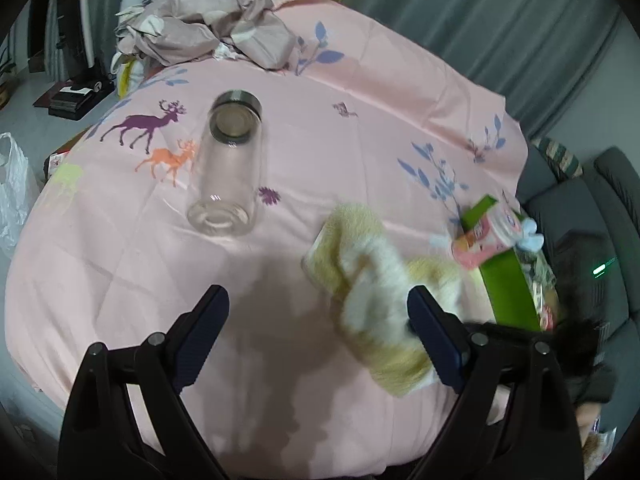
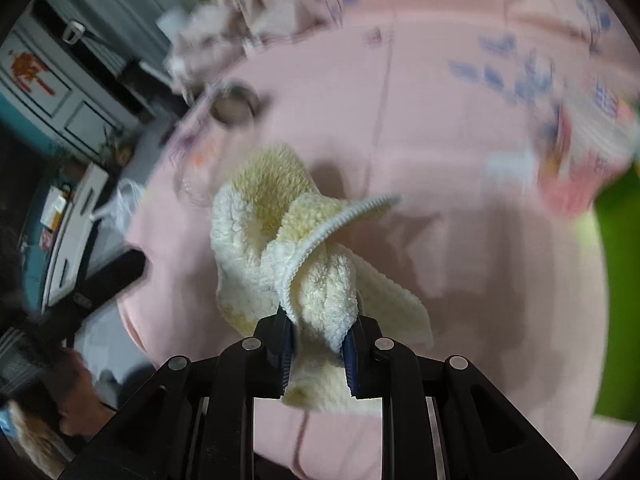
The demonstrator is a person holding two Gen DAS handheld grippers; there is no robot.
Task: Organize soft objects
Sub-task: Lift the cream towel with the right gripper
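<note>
The fluffy cloth (image 2: 280,248) is cream and pale yellow, with a ribbed white hem that curls over its top fold; it hangs bunched and off the surface, pinched between the pressed-together jaws of the right gripper (image 2: 318,344), and in the left wrist view it shows as a blurred shape just beside the left gripper's right-hand finger. The left gripper (image 1: 318,320) stands spread wide with nothing between its fingers. Countable here: 1 fluffy cloth, 1 clear glass jar (image 1: 228,168) lying on its side with a metal lid, 1 green box (image 1: 508,280) at the right edge holding a pink packet (image 1: 488,240) and other items too blurred to count, and 1 crumpled heap of mauve fabric (image 1: 208,28) at the far side. The surface is a pink sheet (image 1: 360,140) printed with 2 clear deer and blue leaf sprigs. Grey curtains (image 1: 500,20) hang behind, and a grey sofa (image 1: 580,216) sits to the right.
</note>
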